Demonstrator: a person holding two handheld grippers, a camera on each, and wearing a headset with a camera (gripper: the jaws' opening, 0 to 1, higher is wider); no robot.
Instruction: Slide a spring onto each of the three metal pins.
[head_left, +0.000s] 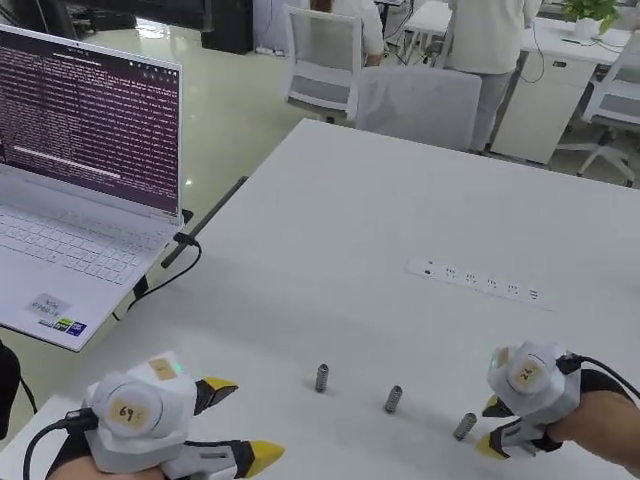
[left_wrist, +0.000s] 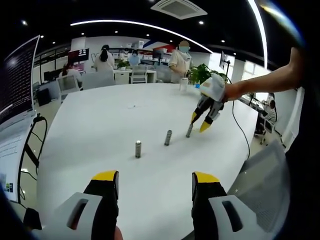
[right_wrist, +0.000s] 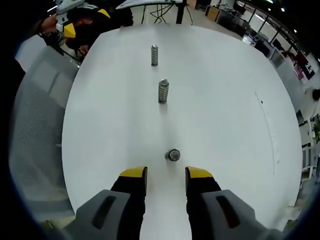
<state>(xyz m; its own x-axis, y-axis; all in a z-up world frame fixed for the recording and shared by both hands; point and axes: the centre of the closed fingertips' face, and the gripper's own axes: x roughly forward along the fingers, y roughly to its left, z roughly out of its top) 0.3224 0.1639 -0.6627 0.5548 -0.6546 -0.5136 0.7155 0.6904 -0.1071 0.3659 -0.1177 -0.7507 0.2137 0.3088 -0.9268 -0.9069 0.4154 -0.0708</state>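
Springs first: three short grey coil springs stand upright in a slanted row on the white tabletop, well apart from one another. From your head view, the first spring is on the left and the middle spring comes next. The third spring stands just beside the yellow tips of your right hand-held gripper.

That right hand-held gripper is released, its jaws apart with nothing between them. Its own view looks down on the third spring, where the round cap of a metal pin shows inside the coils. The spring sits just ahead of the gap between the tips and is not touching either one. Beyond it, the middle spring and the first spring line up straight away from you. Both show coils, but they are too small to tell whether a pin sits inside.

Your left hand-held gripper hovers low over the near left part of the tabletop. It is released too, jaws spread wide and empty, and it points toward the row while staying well apart from the first spring.

Off to your far left, an open silver laptop shows a screen full of text, with a black cable running from beside it. A white power strip lies flat farther up the tabletop.
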